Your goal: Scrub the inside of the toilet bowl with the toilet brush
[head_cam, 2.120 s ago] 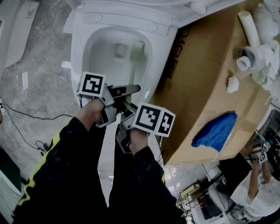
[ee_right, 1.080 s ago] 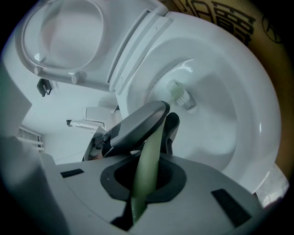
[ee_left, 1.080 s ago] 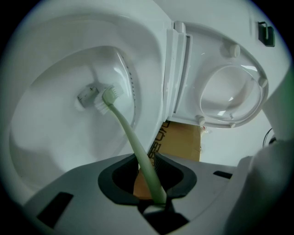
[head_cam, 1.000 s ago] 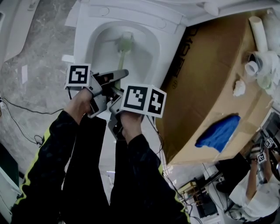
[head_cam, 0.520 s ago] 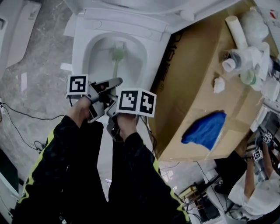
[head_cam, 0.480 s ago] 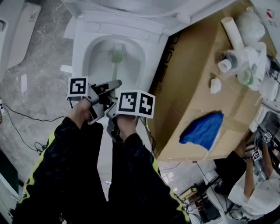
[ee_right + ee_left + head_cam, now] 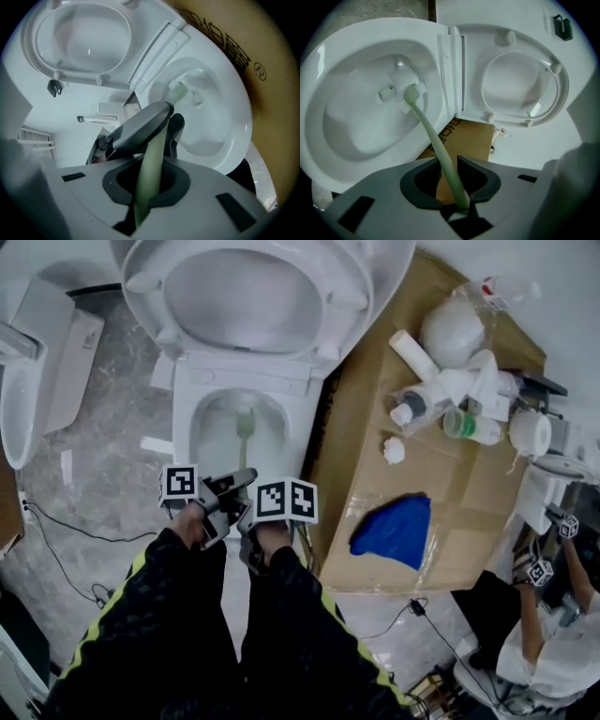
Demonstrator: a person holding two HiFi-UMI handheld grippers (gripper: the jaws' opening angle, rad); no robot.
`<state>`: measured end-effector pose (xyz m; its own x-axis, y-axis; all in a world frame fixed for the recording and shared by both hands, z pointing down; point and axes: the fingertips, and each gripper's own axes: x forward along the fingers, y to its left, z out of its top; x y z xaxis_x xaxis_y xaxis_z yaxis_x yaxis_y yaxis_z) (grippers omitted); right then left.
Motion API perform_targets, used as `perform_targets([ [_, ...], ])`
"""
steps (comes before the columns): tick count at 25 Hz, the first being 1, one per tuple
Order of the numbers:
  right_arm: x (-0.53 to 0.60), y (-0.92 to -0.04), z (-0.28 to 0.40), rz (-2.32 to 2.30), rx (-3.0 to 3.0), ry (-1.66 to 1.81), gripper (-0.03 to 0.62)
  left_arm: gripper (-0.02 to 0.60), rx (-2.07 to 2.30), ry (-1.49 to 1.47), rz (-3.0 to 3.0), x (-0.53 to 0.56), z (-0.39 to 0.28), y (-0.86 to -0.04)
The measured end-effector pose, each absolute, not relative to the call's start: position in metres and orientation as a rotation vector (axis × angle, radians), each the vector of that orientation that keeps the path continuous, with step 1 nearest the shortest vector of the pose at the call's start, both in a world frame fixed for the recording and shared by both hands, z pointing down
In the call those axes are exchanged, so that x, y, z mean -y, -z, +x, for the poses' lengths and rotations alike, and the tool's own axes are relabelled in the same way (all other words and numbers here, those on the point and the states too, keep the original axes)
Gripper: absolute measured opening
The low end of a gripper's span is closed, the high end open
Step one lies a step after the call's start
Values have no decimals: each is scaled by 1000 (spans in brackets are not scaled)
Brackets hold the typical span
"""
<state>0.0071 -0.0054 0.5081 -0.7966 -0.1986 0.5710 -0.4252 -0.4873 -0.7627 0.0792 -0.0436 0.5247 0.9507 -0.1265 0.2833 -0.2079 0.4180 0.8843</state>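
Observation:
The white toilet bowl stands open with its seat and lid raised. A pale green toilet brush reaches into the bowl, its head against the inner wall near the outlet. Both grippers hold the brush handle, one behind the other, at the bowl's front rim. My left gripper is shut on the handle. My right gripper sits just behind it, also shut on the handle. In the right gripper view the left gripper covers part of the handle, and the brush head shows beyond it.
A big cardboard box stands tight against the toilet's right side, carrying a blue cloth and several bottles. Another white fixture is at the left. Cables lie on the floor. A person crouches at lower right.
The brush head has swept from the bowl's right side to its middle. The head view has pulled back, so the raised lid now shows. Both grippers stay shut on the handle.

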Motion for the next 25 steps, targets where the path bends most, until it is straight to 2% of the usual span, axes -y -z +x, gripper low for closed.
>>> perform_targets([
  [15,-40,-353,12,810,1695,-2347,18,107,407,10,1222,4,82,-365],
  [25,-64,-286,21,707,1863,-2249,18,107,486,64,1321,-14,86,-295],
])
